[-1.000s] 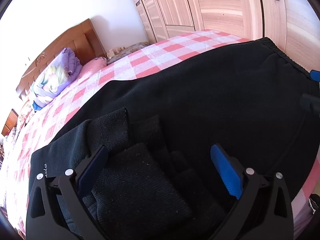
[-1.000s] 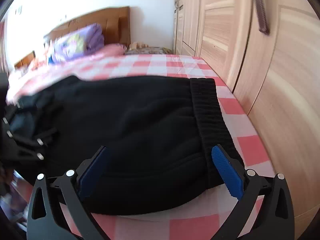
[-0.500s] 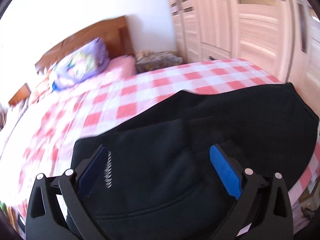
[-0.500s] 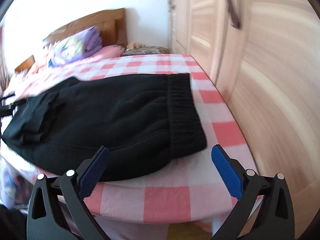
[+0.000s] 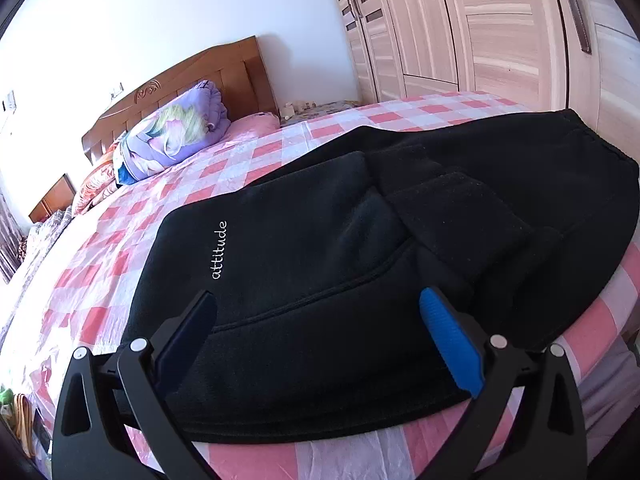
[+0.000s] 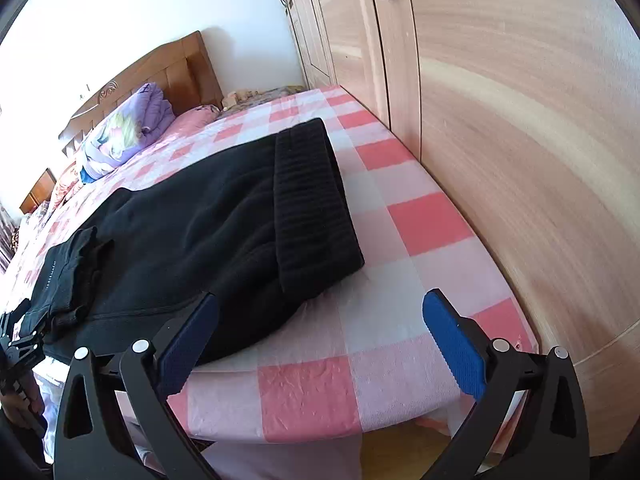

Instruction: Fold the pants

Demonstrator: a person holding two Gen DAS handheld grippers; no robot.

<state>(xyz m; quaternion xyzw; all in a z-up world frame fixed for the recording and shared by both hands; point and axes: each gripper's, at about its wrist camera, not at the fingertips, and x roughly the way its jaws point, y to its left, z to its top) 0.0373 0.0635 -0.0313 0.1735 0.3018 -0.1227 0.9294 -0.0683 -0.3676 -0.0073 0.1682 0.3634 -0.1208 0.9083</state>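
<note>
The black pants [image 5: 360, 248] lie flat along the near edge of the bed [image 6: 420, 216], the cuffs doubled over the middle, likely one fold made. The left gripper [image 5: 320, 332] hangs wide and empty at 6 o'clock. The right gripper [image 6: 320, 332], likewise wide, faces bare sheet; the waistband [image 6: 308, 196] sits at 11 o'clock, with the wardrobe [image 6: 520, 140] close at 2.

i'm looking at a bedroom, bright daylight. white wall [image 5: 180, 12] at the back, wooden headboard [image 5: 192, 80] against it. bed [image 5: 132, 208] w/ pink & white checked sheet fills most of the view. purple folded quilt [image 5: 176, 132] sits near the headboard. pale wood wardrobe [image 6: 520, 120] runs right beside the bed's far side, dark handles on doors. small wooden nightstand [image 5: 54, 198] at left edge.
</note>
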